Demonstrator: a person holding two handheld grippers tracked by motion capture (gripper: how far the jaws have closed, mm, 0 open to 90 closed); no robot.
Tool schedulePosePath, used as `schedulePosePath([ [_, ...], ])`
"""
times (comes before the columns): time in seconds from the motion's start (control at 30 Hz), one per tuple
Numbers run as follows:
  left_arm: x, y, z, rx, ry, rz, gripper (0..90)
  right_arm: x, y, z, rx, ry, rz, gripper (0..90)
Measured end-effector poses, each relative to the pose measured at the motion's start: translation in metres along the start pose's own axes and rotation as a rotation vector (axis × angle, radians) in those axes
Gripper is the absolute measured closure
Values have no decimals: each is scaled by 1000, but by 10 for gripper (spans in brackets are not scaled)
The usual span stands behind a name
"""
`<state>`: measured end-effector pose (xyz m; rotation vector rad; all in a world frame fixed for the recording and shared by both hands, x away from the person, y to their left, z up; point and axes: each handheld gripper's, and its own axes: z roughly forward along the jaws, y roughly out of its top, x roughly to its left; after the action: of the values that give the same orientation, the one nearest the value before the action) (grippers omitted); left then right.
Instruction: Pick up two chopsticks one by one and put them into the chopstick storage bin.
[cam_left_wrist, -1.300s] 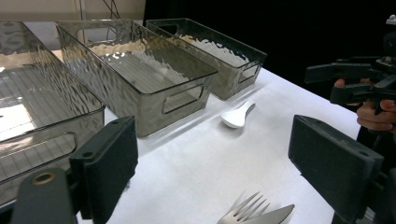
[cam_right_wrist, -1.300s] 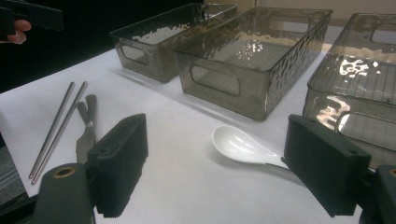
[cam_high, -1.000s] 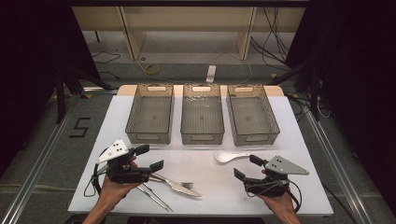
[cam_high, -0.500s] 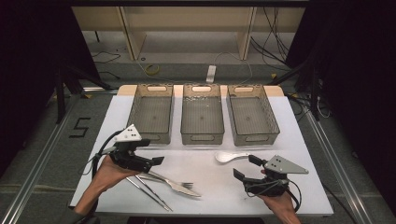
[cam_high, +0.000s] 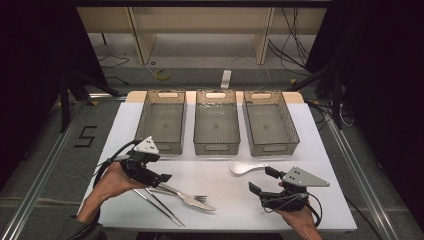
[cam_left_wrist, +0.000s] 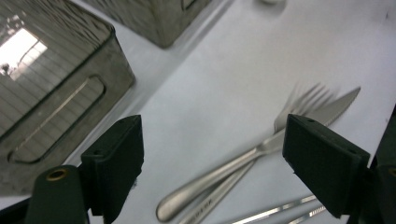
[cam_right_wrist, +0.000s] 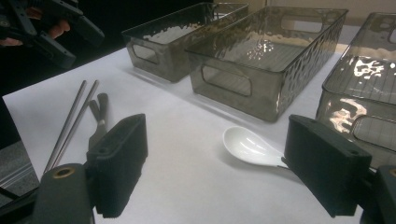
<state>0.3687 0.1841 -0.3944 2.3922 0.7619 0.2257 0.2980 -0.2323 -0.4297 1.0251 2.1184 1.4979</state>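
- The white surface holds three see-through grey bins in a row at the far side.
- The left bin, the middle bin and the right bin stand side by side, close together, and nothing can be seen inside them.
- A white spoon lies on the surface just in front of the gap between the middle bin and the right bin.
- In the right gripper view the spoon lies with its bowl up, between the two black jaws, but farther off than they are.
- A metal fork and a metal knife lie together near the front left of the surface, touching each other.
- Two thin metal chopsticks lie side by side just beside the fork and knife, on the near side.
- The left gripper is in the person's left hand, right above the handle ends of the fork and knife.
- Its jaws stand wide apart and hold nothing.
- In the left gripper view the fork and knife lie on the surface between the jaws.
- The right gripper is in the person's right hand, near the front right of the surface.
- Its jaws stand wide apart too, and hold nothing.
- The right gripper is near the spoon but does not touch it.
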Motion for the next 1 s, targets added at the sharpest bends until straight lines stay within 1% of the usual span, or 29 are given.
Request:
schedulePosePath([
  [0.03,-1,-2,-1,34,5,16,208,0,0,1,10,-2,-3,222],
  [0.07,-1,-2,-1,34,5,16,214,0,0,1,10,-2,-3,222],
  [0.1,-1,-5,-2,76,-3,28,225,0,0,1,11,-2,-2,222],
  [0.17,0,-8,0,129,-24,34,239,0,-1,1,11,-1,-2,222],
  [0.2,0,-11,1,163,-37,43,242,0,-1,1,14,-1,0,222],
  [0.23,0,-14,2,188,-39,51,250,0,-1,1,14,-1,0,222],
  [0.27,0,-14,2,188,-39,51,261,0,-1,1,14,-1,0,222],
  [0.33,1,-20,4,226,-47,54,272,0,-1,1,12,0,1,222],
  [0.37,1,-23,4,255,-47,68,284,0,-1,1,15,2,-2,222],
  [0.4,1,-23,4,255,-47,68,289,0,-1,1,15,2,-2,222],
  [0.47,1,-30,5,293,-37,92,316,0,-1,2,15,4,-4,222],
  [0.53,0,-34,6,312,-57,105,325,0,-1,2,22,4,-8,222],
  [0.57,0,-34,6,312,-57,105,332,0,-1,2,22,4,-8,222],
  [0.6,-1,-35,7,322,-51,114,332,1,-1,2,25,5,-9,222],
  [0.63,-1,-36,10,336,-31,126,336,1,-1,2,24,5,-9,222],
  [0.67,-1,-37,13,359,-28,126,338,1,-1,2,26,5,-8,222],
  [0.7,0,-38,15,382,-25,135,340,1,-1,3,27,6,-8,222],
  [0.73,0,-40,17,389,-34,134,348,1,-1,3,28,6,-10,222],
  [0.77,0,-40,17,389,-34,134,361,1,-1,3,27,6,-11,222],
  [0.8,1,-41,18,391,-43,135,361,1,-1,3,27,6,-11,222],
  [0.83,2,-43,19,400,-56,129,384,1,-1,3,27,7,-8,223],
  [0.9,3,-45,20,415,-38,136,410,1,-1,3,31,7,-11,223],
  [0.93,4,-47,22,425,-36,140,421,1,-1,3,32,7,-11,223],
  [1.0,7,-49,24,440,-49,150,446,1,-1,3,31,9,-10,223],
])
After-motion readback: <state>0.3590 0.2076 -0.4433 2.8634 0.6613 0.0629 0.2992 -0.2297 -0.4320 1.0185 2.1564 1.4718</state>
